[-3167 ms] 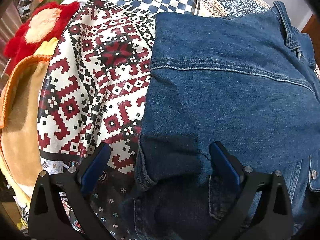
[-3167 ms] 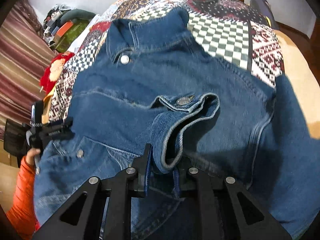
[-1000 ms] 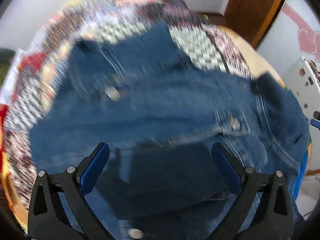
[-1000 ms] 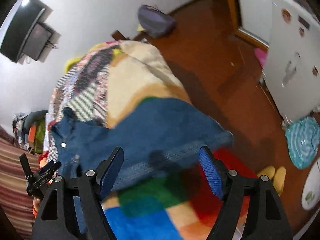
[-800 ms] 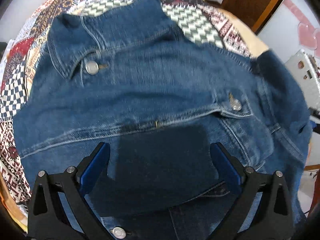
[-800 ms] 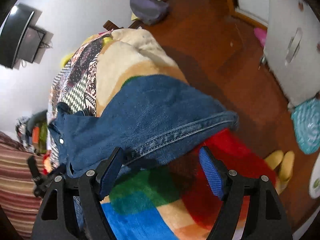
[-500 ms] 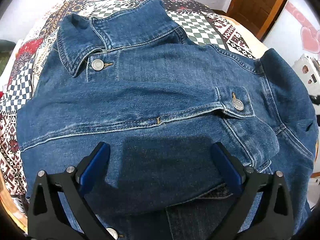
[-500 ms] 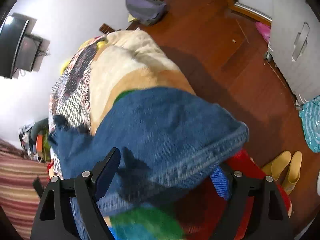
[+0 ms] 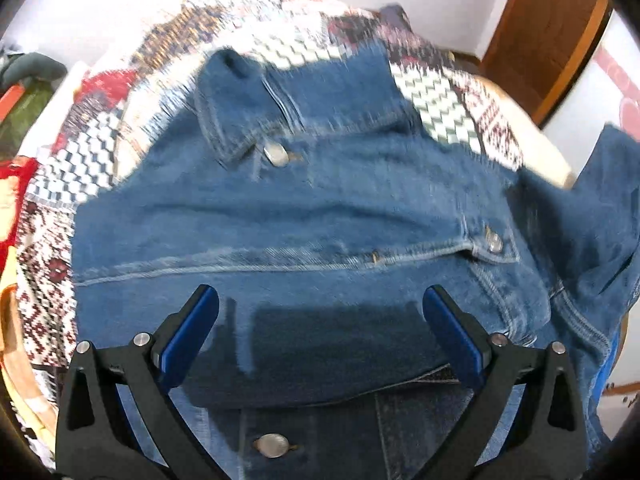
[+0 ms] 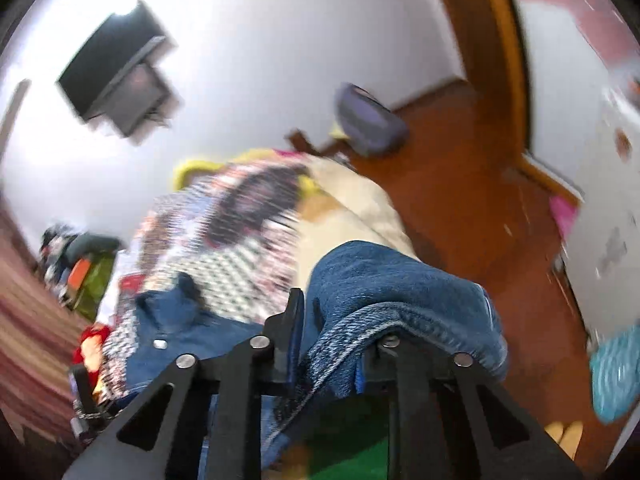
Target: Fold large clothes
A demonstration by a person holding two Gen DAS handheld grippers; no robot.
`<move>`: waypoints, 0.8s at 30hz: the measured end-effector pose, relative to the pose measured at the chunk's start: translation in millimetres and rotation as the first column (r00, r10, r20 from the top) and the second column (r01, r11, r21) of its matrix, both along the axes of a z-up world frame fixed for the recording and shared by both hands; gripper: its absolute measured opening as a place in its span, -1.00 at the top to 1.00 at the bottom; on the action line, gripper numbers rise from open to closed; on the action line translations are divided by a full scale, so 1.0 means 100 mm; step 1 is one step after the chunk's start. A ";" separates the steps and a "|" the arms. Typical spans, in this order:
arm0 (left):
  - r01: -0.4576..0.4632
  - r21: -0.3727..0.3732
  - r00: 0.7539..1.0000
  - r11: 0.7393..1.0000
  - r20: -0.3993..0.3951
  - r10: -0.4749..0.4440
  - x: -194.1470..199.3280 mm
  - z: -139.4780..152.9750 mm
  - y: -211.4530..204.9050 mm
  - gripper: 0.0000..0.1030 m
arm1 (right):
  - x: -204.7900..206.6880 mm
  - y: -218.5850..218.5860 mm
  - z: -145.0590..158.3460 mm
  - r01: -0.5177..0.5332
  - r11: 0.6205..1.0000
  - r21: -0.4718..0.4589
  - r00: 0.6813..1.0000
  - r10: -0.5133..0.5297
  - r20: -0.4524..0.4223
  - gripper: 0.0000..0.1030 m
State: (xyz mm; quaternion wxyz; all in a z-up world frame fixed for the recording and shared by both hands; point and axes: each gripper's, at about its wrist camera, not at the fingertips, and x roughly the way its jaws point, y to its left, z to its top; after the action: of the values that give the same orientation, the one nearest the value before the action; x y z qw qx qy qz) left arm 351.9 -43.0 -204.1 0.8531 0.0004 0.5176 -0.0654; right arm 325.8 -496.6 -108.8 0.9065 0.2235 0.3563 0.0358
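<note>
A blue denim jacket (image 9: 320, 208) lies front up on a patterned bedspread (image 9: 448, 104), collar at the far side, one sleeve folded across its chest. My left gripper (image 9: 320, 320) is open and empty just above the folded sleeve. My right gripper (image 10: 332, 344) is shut on the cuff end of the jacket's other sleeve (image 10: 400, 300) and holds it lifted off the bed's right side. The jacket's collar and body (image 10: 172, 328) show at lower left in the right wrist view.
A red and yellow plush toy (image 9: 8, 184) lies at the bed's left edge. A wooden door (image 9: 540, 40) is at the far right. The right wrist view shows a wall-mounted TV (image 10: 116, 72), a purple bag (image 10: 368, 120) on the wooden floor, and a white cabinet (image 10: 600, 200).
My right gripper has closed on the hanging sleeve's cuff and lifted it, tilting upward. My left gripper pulled back slightly and stays open over the jacket.
</note>
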 end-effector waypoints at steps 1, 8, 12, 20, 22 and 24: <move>-0.007 -0.004 1.000 1.000 0.024 0.007 -0.02 0.08 0.05 -0.99 | 0.01 0.09 0.11 -0.026 1.000 -0.005 0.999 0.026 0.020 0.72; -0.062 -0.038 0.988 0.997 0.141 0.067 -0.15 0.48 0.38 -1.00 | 0.28 1.29 0.86 -0.247 0.968 -0.030 0.956 0.249 0.153 0.77; -0.082 -0.047 0.981 0.996 0.174 0.089 -0.27 0.59 0.63 -1.00 | 0.47 2.10 0.90 -0.364 0.929 -0.071 0.920 0.370 0.124 0.77; -0.172 0.001 0.962 0.985 0.216 0.167 -0.65 0.64 1.26 -0.99 | 0.75 3.53 -0.21 -0.572 0.820 0.000 0.802 0.559 -0.212 0.77; -0.200 0.005 0.958 0.980 0.209 0.194 -0.73 0.59 1.40 -0.99 | 0.74 3.70 -0.57 -0.604 0.796 0.027 0.753 0.582 -0.306 0.77; -0.221 0.005 0.956 0.975 0.201 0.216 -0.79 0.53 1.51 -0.99 | 0.68 3.86 -0.92 -0.639 0.767 0.047 0.693 0.602 -0.396 0.77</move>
State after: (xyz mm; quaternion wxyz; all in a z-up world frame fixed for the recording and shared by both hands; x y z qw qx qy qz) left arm 272.8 107.7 -150.7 0.9026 -0.0387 0.4272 0.0366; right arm 393.7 -110.2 -201.0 0.7608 0.0494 0.5842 0.2782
